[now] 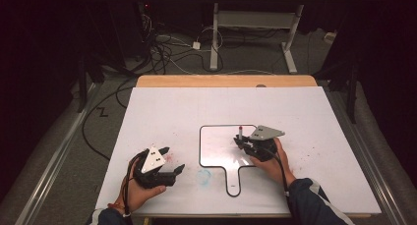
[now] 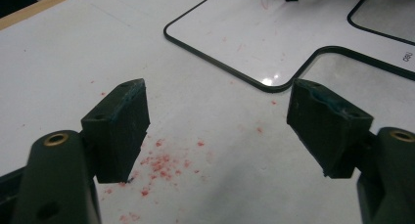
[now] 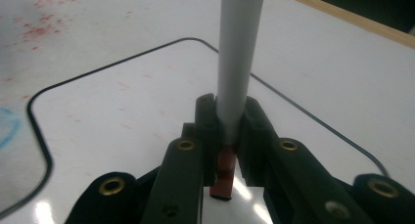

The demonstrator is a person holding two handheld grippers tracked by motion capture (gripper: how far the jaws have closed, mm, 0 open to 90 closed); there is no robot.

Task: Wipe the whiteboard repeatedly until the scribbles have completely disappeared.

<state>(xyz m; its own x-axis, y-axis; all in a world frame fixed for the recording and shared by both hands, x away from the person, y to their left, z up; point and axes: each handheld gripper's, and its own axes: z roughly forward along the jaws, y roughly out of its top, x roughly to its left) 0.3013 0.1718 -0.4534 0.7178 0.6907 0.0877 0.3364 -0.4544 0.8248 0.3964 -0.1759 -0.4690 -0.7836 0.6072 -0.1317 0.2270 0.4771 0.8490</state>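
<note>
A small white board with a black rim and a handle lies flat mid-table; it also appears as the white board and the white board in the gripper views. My right gripper is shut on a grey marker held upright over the board. Its jaws clamp the marker barrel, with the red tip pointing down at the board; the right gripper hides whether it touches. My left gripper rests left of the board, open and empty. The left gripper hovers over bare tabletop.
Red smudges speckle the white table under the left jaws, and a blue smudge sits beside the board's handle. The table's wooden far edge lies beyond. Cables and a desk frame are on the floor behind.
</note>
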